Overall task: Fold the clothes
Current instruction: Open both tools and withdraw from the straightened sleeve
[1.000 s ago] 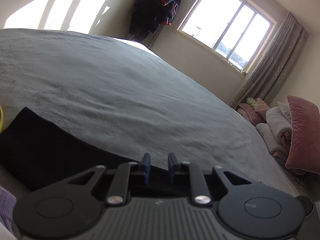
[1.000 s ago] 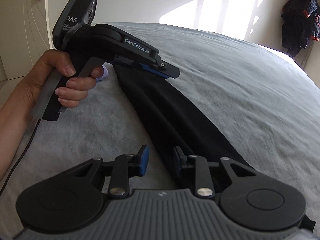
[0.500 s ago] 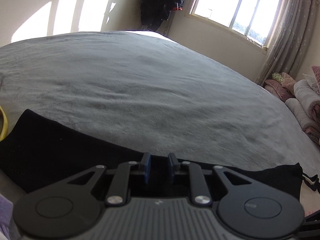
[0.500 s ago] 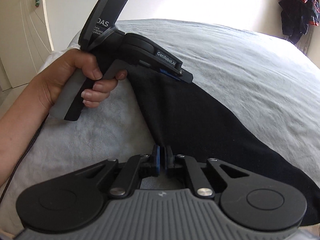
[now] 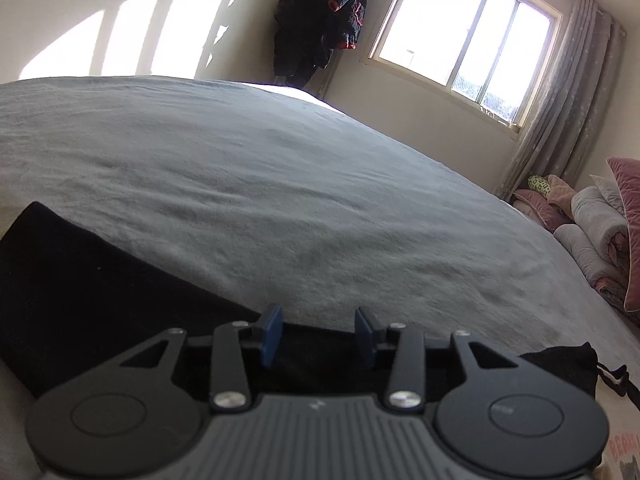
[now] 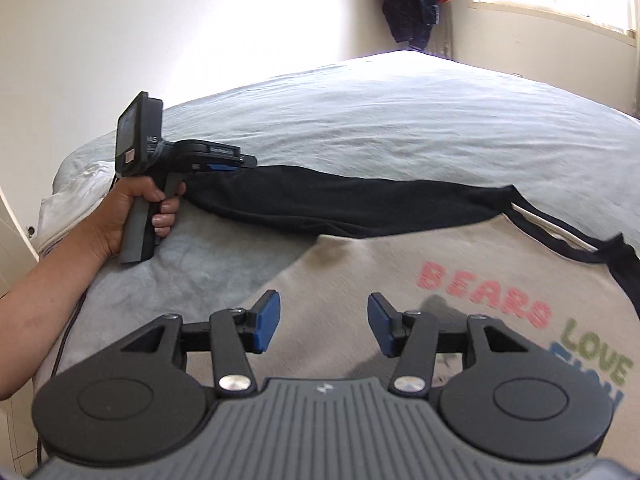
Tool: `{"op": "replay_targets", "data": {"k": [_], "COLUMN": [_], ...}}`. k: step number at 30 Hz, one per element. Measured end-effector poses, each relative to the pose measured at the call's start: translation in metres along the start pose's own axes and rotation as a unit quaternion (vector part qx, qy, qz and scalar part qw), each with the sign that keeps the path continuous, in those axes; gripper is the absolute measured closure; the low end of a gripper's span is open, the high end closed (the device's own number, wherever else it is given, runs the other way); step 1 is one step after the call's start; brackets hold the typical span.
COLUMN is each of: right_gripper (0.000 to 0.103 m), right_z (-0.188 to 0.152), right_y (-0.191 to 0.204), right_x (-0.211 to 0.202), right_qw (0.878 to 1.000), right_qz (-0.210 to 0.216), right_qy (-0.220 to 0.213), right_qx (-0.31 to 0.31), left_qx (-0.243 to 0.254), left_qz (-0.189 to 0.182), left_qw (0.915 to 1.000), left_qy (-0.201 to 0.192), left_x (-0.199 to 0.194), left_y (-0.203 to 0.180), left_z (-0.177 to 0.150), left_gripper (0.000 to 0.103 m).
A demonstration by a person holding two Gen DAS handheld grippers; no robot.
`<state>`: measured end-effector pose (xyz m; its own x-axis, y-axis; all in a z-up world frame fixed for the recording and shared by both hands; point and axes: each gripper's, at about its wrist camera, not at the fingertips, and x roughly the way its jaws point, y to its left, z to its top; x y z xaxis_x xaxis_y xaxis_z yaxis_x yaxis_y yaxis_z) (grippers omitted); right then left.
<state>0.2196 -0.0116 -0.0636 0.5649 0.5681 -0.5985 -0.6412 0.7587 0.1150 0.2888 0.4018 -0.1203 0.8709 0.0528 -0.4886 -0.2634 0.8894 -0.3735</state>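
A black garment (image 6: pixel 360 208) lies folded in a long strip across the grey bed (image 6: pixel 400 120), with its drawstrings (image 6: pixel 560 236) trailing to the right. A hand (image 6: pixel 132 216) holds my left gripper (image 6: pixel 228 164) at the strip's left end. In the left wrist view, the left gripper (image 5: pixel 319 334) is open just above the black garment (image 5: pixel 100 288), with nothing between its fingers. My right gripper (image 6: pixel 324 328) is open and empty, hovering over a beige shirt (image 6: pixel 360 272) printed with "BEARS LOVE" (image 6: pixel 484 300), which lies nearer than the strip.
Dark clothes (image 5: pixel 320 28) hang in the far corner beside a window (image 5: pixel 460 40) and grey curtains (image 5: pixel 560 100). Rolled bedding and pink pillows (image 5: pixel 600 232) are piled past the bed's right edge. The bed's left edge (image 6: pixel 60 184) drops off near a white wall.
Both grippers were shut on the black garment half a second ago and have opened and let it go. The right gripper has drawn back and now hangs over the beige shirt.
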Motion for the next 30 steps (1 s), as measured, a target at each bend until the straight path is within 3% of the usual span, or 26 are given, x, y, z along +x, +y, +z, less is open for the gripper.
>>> {"op": "replay_targets", "data": {"k": [3, 5, 9, 14, 18, 22, 25, 30], "right_gripper": [0.033, 0.032, 0.028, 0.026, 0.026, 0.026, 0.026, 0.026], "right_z": [-0.032, -0.048, -0.078, -0.112, -0.136, -0.169, -0.191, -0.216], "right_y": [-0.015, -0.016, -0.013, -0.020, -0.025, -0.040, -0.047, -0.051], "right_x": [-0.040, -0.059, -0.087, -0.118, -0.142, -0.173, -0.196, -0.217], "right_qw": [0.998, 0.997, 0.993, 0.987, 0.979, 0.967, 0.956, 0.935], "right_qz": [-0.052, -0.077, -0.116, -0.153, -0.186, -0.202, -0.191, -0.164], "right_qy": [0.004, 0.005, 0.005, -0.011, -0.019, -0.037, -0.068, -0.118], "right_qx": [0.021, 0.021, 0.018, 0.052, 0.083, 0.152, 0.213, 0.290], "left_qx": [-0.026, -0.042, 0.019, 0.031, 0.017, 0.021, 0.031, -0.013], "left_qz": [-0.019, -0.030, -0.001, -0.006, -0.034, -0.053, -0.056, -0.066], "left_qw": [0.9995, 0.9986, 0.9996, 0.9991, 0.9971, 0.9944, 0.9935, 0.9946], "left_qy": [-0.007, -0.011, -0.019, 0.028, 0.066, 0.090, 0.094, 0.079], "left_x": [-0.005, -0.009, -0.057, -0.111, -0.162, -0.199, -0.220, -0.243], "left_y": [0.008, 0.013, -0.014, -0.038, -0.048, -0.060, -0.069, -0.071], "left_z": [-0.001, -0.001, -0.016, -0.055, -0.095, -0.131, -0.153, -0.179], "left_gripper": [0.059, 0.055, 0.037, 0.035, 0.035, 0.035, 0.035, 0.037]}}
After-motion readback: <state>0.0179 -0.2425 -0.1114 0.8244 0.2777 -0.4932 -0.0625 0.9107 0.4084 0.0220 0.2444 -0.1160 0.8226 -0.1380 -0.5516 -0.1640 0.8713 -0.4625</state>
